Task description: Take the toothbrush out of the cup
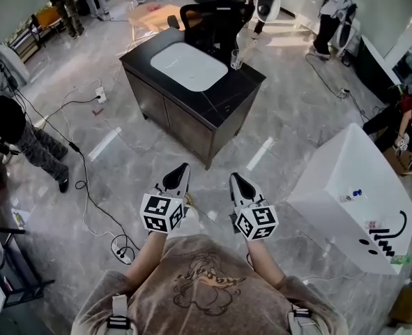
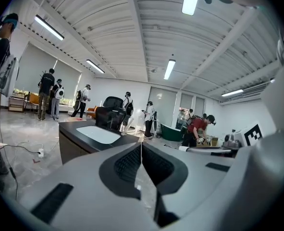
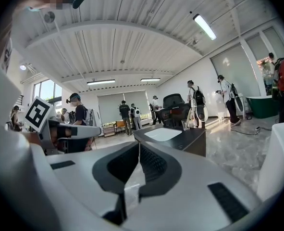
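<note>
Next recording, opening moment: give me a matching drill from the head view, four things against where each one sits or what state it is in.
Things:
1. clear cup
2. white basin
3. black office chair
4. left claw

Places or states:
A. shut and empty, above the floor, short of the counter
B. behind the counter's far side
C. sunk into the counter's black top
D. standing on the counter by the basin's right end

Pairs: 1-D, 2-C, 3-B, 4-A
</note>
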`<state>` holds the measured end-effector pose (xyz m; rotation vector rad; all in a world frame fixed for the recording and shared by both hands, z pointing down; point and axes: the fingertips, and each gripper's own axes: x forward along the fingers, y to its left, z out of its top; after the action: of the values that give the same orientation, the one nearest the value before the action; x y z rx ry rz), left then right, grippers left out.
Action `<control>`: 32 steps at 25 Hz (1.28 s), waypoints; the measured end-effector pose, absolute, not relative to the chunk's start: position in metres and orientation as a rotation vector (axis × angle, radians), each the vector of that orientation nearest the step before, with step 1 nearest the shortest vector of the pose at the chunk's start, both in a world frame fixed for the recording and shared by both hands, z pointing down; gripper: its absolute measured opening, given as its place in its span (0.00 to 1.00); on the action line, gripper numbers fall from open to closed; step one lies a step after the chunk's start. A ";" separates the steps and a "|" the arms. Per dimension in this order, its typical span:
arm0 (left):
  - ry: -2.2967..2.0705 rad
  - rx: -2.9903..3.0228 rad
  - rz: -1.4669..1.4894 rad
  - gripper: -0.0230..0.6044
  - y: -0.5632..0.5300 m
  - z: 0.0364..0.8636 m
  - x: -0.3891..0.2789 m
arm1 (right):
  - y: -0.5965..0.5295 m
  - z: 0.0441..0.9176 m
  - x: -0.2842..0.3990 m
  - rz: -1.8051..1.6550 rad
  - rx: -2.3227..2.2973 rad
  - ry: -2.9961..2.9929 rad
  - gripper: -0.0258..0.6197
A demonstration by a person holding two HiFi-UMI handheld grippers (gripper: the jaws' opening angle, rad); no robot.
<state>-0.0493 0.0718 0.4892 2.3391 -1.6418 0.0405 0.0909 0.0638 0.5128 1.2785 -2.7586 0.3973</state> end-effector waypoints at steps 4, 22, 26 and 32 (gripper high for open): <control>-1.639 2.339 0.042 0.07 0.037 0.487 -0.063 | 0.030 0.513 0.078 0.409 1.276 -2.750 0.07; -1.574 2.381 0.049 0.07 -0.108 0.469 -0.131 | -0.106 0.491 0.010 0.405 1.347 -2.736 0.08; -1.570 2.394 0.045 0.07 -0.134 0.466 -0.143 | -0.127 0.489 -0.001 0.396 1.362 -2.745 0.07; -1.545 2.391 0.060 0.07 -0.161 0.473 -0.149 | -0.156 0.487 -0.004 0.389 1.394 -2.749 0.07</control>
<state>-0.1491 -0.1610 0.4729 2.3910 -1.5450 0.0596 -0.0037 -0.1557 0.4868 1.3944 -2.7489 0.3888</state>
